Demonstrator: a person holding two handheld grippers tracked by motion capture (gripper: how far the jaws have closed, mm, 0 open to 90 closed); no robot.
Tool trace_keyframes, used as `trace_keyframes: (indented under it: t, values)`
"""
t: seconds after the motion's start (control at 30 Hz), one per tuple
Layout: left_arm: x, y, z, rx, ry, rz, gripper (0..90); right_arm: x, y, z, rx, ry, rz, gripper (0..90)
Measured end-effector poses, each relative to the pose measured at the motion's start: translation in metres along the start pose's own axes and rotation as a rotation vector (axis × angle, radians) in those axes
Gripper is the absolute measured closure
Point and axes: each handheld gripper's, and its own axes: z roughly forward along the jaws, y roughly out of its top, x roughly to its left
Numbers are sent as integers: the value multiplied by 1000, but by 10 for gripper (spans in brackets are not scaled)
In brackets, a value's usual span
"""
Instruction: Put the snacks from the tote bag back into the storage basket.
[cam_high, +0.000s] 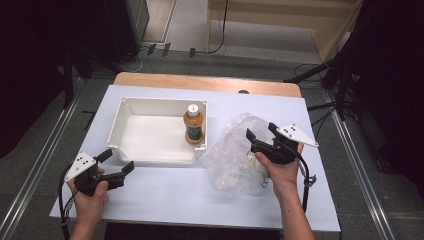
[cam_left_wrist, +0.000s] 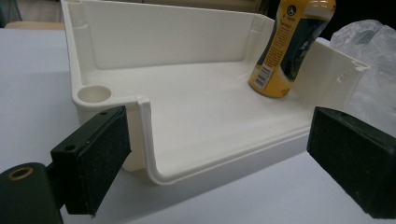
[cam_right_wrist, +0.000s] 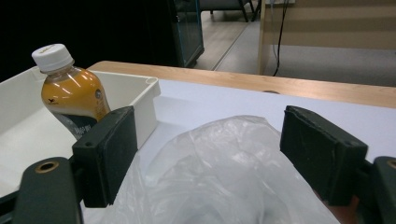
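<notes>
High view, nearest edge first: the person's forearms come in from the bottom, each hand around a black hand-held gripper. The left hand-held gripper (cam_high: 116, 161) hangs just above the white-covered counter (cam_high: 165, 192), its jaws spread wide with nothing between them, pointing at the near left corner of the shallow cream plastic rectangular tray (cam_high: 126, 112). In the left gripper view that rounded tray corner (cam_left_wrist: 140, 135) sits just beyond the left jaw, apart from both pads

The right hand-held gripper (cam_high: 261, 132) is held over the crumpled clear plastic bag (cam_high: 232, 155), which lies on the counter just right of the tray, its left edge near the tray's right wall. Its jaws also stand apart, empty; in the right gripper view the bag (cam_right_wrist: 224, 172) swells up between and below them, and I cannot tell whether either pad touches the film. Something pale shows inside the bag near the right hand, too blurred to name

Farther back, the small orange-brown drink bottle with a white screw cap and dark label (cam_high: 193, 125) stands upright inside the tray, against its right wall and toward the far right corner. The rest of the tray floor is bare

Beyond the white cover, a strip of light wooden tabletop (cam_high: 210, 82) runs along the far edge
</notes>
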Motion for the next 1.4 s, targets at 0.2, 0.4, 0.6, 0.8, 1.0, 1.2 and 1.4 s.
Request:
trace_keyframes:
  t: [0.2,0.4,0.6,0.8,1.0,1.2,1.4]
  values:
    - [1,0,0,-1,4,0,62,-10,-8,-9,-1,-20,-7,195]
    - [1,-1,0,3,7,1,62,-20,-18,-16,3,-38,10,196]
    - [1,-1,1,5,7,2,62,-31,-27,-25,3,-52,22,198]
    - [1,-2,1,8,8,3,62,-42,-37,-34,-2,-70,37,200]
    - [1,-2,1,7,11,-2,62,-51,-44,-43,-7,-84,57,201]
    - [3,-2,0,5,11,-4,62,-57,-52,-53,2,-99,70,202]
    - [4,-1,0,1,8,-8,62,-65,-61,-69,0,-135,63,206]
